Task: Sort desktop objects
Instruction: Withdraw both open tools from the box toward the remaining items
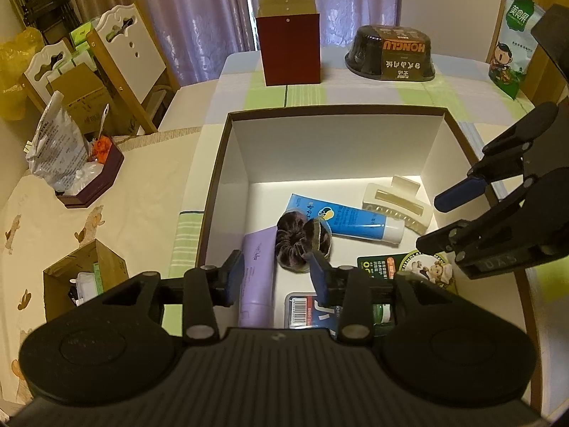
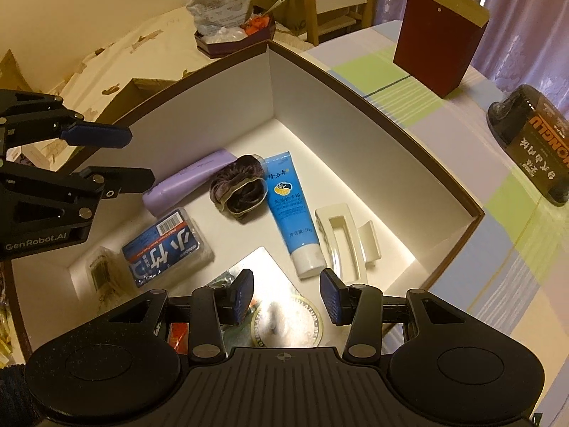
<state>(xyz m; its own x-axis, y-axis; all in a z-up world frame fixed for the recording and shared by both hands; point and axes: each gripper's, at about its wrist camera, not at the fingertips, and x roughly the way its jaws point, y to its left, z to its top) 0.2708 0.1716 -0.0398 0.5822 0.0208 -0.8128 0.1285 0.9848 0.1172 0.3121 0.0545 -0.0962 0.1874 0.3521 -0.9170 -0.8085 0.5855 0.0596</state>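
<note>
A large box with a brown rim and white inside holds the sorted items. On its floor lie a purple tube, a dark velvet scrunchie, a blue-and-white tube, a cream hair claw, a blue barcoded pack and a round-labelled packet. My left gripper hovers open above the scrunchie and holds nothing. My right gripper hangs open over the box's near side, also with nothing in it. Each gripper shows in the other's view: right gripper, left gripper.
A dark red paper bag and a dark HONGLU bowl stand on the checked cloth behind the box. A snack bag leans at the far right. Left of the box are a small purple box with a plastic bag, an open carton and chairs.
</note>
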